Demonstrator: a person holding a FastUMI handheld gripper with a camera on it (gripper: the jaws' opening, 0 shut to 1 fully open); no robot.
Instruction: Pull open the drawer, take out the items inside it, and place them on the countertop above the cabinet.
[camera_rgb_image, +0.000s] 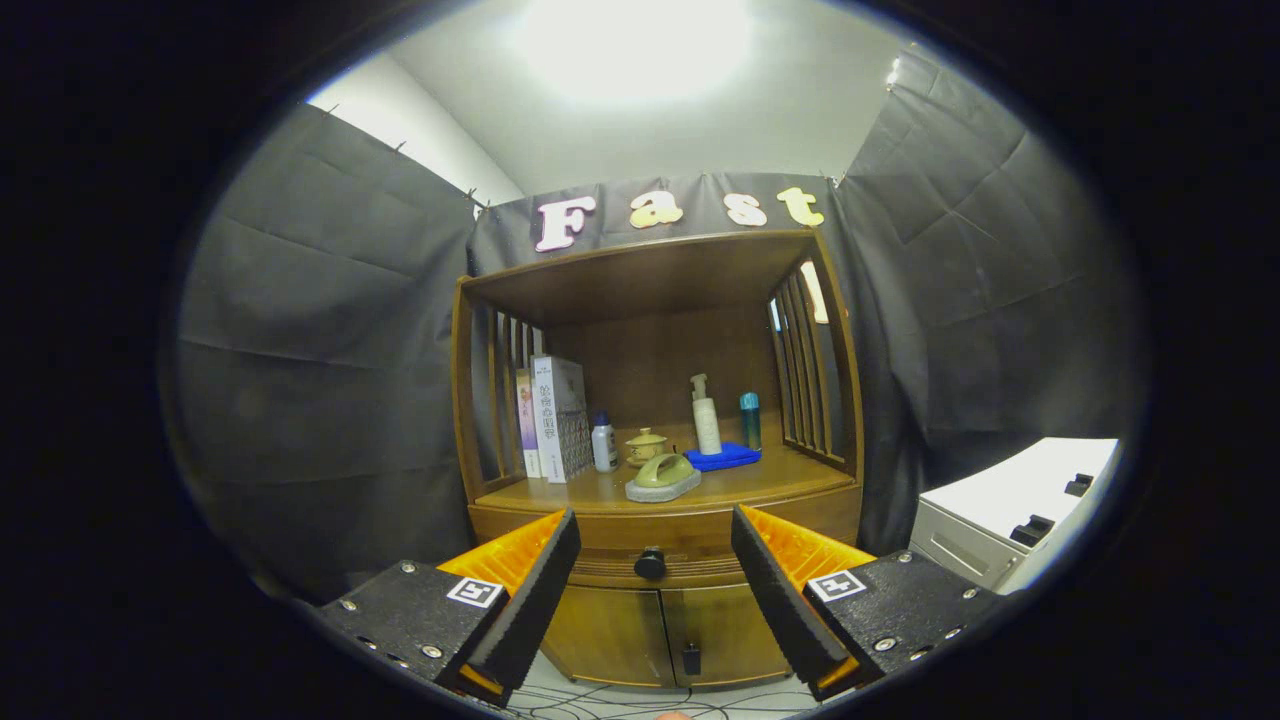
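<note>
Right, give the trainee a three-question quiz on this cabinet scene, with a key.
1. True or false: the drawer of the brown wooden cabinet is already pulled open.
2. The round black drawer knob lies: A) between the fingers of the gripper, untouched; B) clamped by both fingers; C) beside the books.
3. Fill in: the white pump bottle stands on the countertop next to a folded ____ cloth.

Key: 1 false, the drawer front sits flush. 2 A, the fingers are spread wide with the knob beyond them. 3 blue.
</note>
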